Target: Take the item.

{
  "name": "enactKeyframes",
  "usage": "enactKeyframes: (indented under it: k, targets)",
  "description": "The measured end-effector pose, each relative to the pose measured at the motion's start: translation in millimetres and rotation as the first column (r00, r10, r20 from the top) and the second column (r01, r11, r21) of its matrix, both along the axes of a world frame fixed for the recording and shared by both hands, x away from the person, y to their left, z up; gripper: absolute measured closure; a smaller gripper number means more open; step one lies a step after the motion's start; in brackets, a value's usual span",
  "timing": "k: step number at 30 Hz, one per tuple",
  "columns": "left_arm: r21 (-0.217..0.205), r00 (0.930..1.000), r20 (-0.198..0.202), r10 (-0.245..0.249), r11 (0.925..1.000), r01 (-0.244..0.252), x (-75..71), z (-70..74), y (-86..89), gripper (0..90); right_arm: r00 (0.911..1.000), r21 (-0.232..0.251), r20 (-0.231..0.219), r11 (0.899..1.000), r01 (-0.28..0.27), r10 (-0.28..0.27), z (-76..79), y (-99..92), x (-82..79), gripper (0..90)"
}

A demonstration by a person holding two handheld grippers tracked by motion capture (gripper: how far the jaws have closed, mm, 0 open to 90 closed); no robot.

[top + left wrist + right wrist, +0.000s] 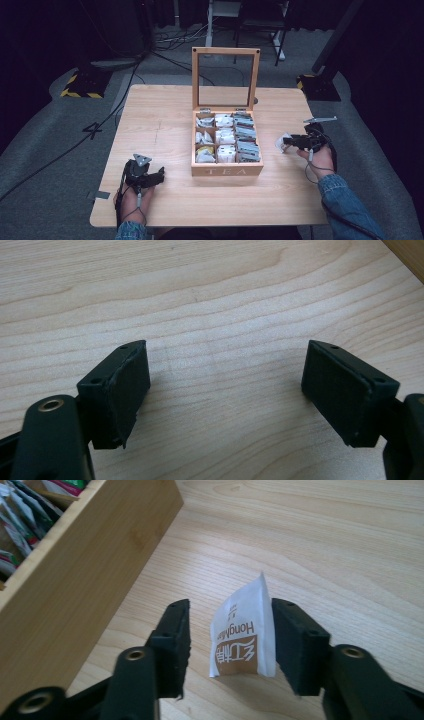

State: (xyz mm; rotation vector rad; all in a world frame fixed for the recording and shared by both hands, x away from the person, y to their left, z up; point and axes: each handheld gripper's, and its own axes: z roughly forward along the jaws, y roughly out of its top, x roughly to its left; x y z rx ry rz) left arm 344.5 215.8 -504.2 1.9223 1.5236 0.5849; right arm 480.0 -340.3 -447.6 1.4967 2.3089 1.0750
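the right claw [227, 630] hovered near the right edge of the bench [165, 115], just beside the right wall of the wooden tea box [227, 170]. its jaws stood parted with a white tea sachet [242, 635] between them; the sachet leaned against the right-hand pad in the right gripper view, with a clear gap to the other pad, so the claw was open and not pressing on it. the sachet stood on edge, tilted, its brown label with printed lettering upside down in that view, and whether its lower edge touched the bench could not be told. in the high view the sachet [283, 142] showed as a pale shape at the tip of the right claw [290, 144], between the box and the person's right hand [320, 157].

the left claw [225, 390] rested low near the front left corner of the bench, well apart from the box, its jaws wide open over bare wood with nothing between them. in the high view it [159, 175] pointed toward the box front, which bore the letters "tea".

the box lid [226, 77] stood upright at the back, and the compartments held rows of sachets
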Motion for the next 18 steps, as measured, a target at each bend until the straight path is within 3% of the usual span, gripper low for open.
enactKeyframes:
  k: [5,18]
  targets:
    - [0.0,1.0,0.0,0.0,1.0,0.0,0.0,0.0,0.0,19.9,0.9992,-0.015,0.034,1.0,0.023,-0.022,-1.7,-4.8,-1.3,41.1]
    - [0.001,1.0,0.001,0.0,1.0,0.0,0.0,0.0,0.0,19.9,0.9934,0.023,0.114,1.0,0.01,-0.012,18.9,-9.1,-15.6,40.1]
